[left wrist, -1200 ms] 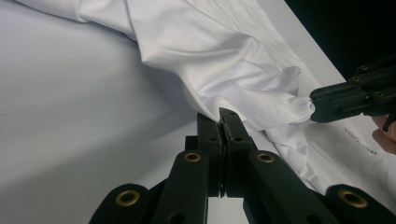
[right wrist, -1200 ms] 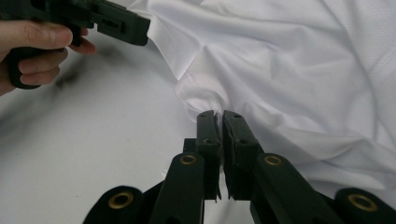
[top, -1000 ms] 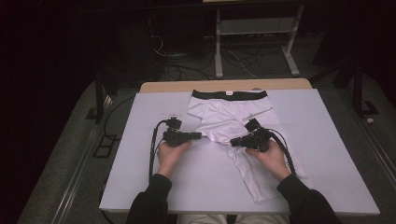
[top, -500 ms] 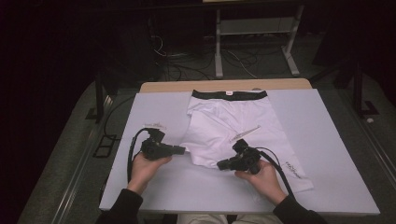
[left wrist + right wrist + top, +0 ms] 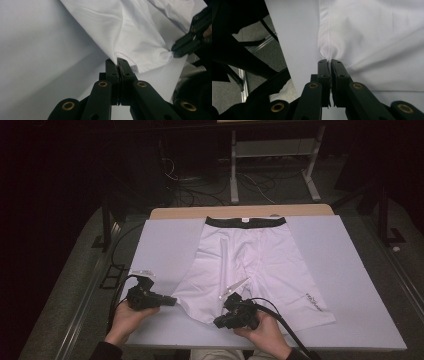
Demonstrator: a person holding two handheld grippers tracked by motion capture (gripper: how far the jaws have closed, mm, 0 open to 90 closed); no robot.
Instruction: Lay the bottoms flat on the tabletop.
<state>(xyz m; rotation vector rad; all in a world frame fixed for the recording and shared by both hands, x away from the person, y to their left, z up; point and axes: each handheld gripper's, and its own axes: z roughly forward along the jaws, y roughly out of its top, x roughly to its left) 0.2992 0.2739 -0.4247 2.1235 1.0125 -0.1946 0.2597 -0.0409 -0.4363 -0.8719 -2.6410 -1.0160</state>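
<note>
Both claws pinch the near hem of the shorts' left leg: left claw at its left corner, right claw at its right. The shorts lie flat mid-desk, black waistband far. I judge I'm spreading this leg; I should pull evenly, low, keeping the hem taut without dragging the waistband.

White shorts, black waistband

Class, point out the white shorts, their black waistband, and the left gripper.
white shorts [image 5: 260, 255]: high view, middle of the fabric.
black waistband [image 5: 245, 221]: high view, band's centre.
left gripper [image 5: 118, 60]: left gripper view, between the jaw tips.
</note>
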